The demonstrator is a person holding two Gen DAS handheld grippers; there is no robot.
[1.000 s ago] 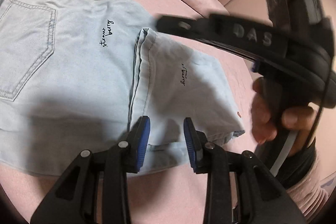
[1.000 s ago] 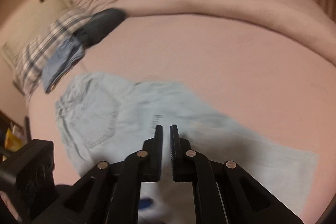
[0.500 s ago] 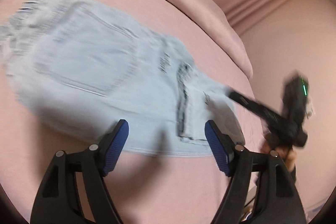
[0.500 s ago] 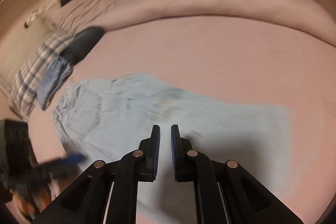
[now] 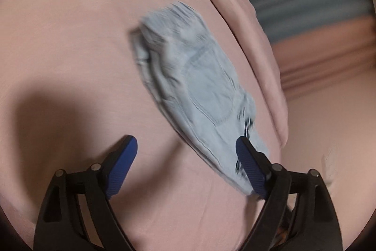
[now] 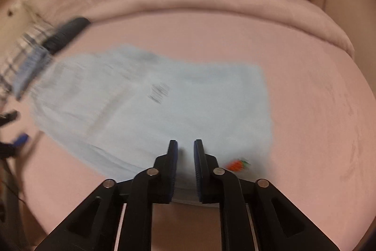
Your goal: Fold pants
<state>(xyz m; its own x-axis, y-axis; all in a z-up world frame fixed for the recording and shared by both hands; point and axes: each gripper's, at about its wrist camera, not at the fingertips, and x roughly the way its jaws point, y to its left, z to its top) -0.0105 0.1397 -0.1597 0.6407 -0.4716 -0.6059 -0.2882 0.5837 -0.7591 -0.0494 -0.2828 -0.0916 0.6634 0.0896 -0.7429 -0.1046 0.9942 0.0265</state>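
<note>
The pants (image 6: 150, 107), of light blue denim, are laid folded on the pink bed (image 6: 305, 91), with a back pocket (image 5: 209, 86) seen uppermost in the left wrist view. A small red motif (image 6: 236, 165) is noted near their front edge. Both views are blurred. The left hand-held gripper (image 5: 185, 166) is held above the sheet with its blue-padded fingers (image 5: 122, 166) spread wide; nothing is held between them. The right hand-held gripper (image 6: 185, 168) is positioned over the near edge of the pants, its jaws nearly pressed together with a narrow gap; whether cloth is pinched cannot be told. A plaid pillow (image 6: 21, 51) and dark clothing (image 6: 65, 35) are seen at the bed's far left.
</note>
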